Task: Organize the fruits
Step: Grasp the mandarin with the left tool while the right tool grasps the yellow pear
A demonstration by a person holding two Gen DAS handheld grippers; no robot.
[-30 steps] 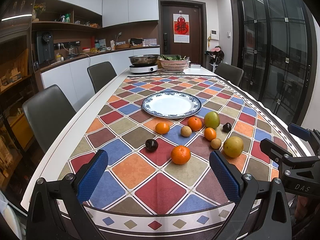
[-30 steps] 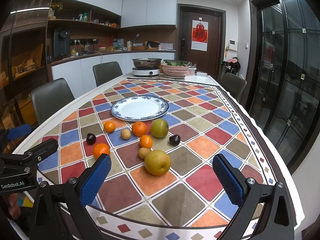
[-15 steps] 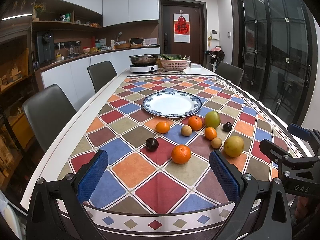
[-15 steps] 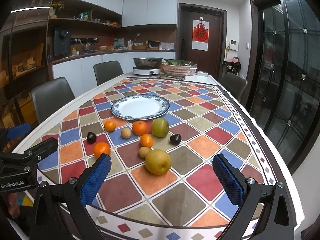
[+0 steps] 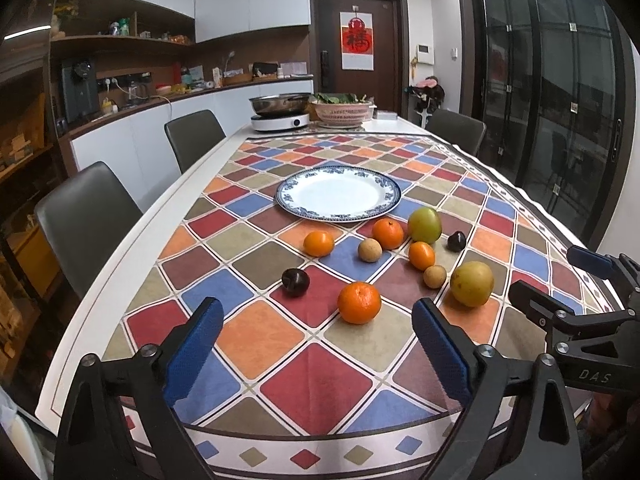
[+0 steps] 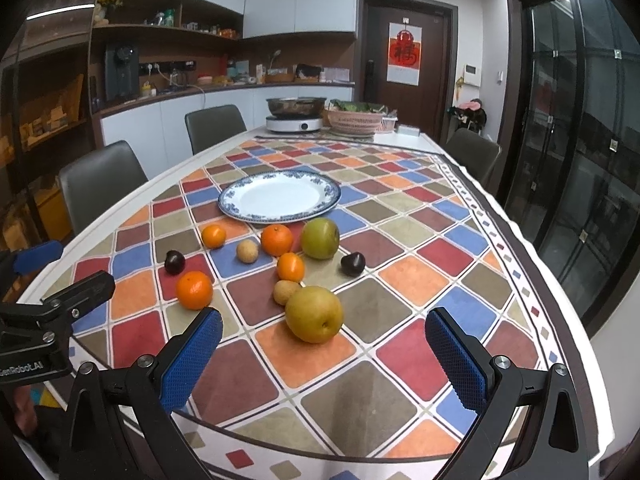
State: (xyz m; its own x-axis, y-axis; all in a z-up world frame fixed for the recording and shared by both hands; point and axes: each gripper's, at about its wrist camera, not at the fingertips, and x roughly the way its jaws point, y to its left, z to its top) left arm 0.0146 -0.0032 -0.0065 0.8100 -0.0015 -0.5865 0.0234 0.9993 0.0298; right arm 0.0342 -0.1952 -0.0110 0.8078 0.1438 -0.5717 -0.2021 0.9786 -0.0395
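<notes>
White plate (image 5: 338,197) rimmed in blue; tablecloth (image 5: 316,376) chequered red, blue, orange, olive.

Loose fruits (image 5: 359,302) lie scattered on the tablecloth beside the empty plate (image 5: 316,212).

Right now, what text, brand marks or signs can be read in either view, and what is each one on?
"DAS": on the black body of the right gripper, seen from the left wrist view.
"GenRobot.AI", its first letter cut off by the frame edge: on the black body of the left gripper, seen from the right wrist view.
"福": on the red door hanging.
Labels on the counter items are too small to read.
</notes>
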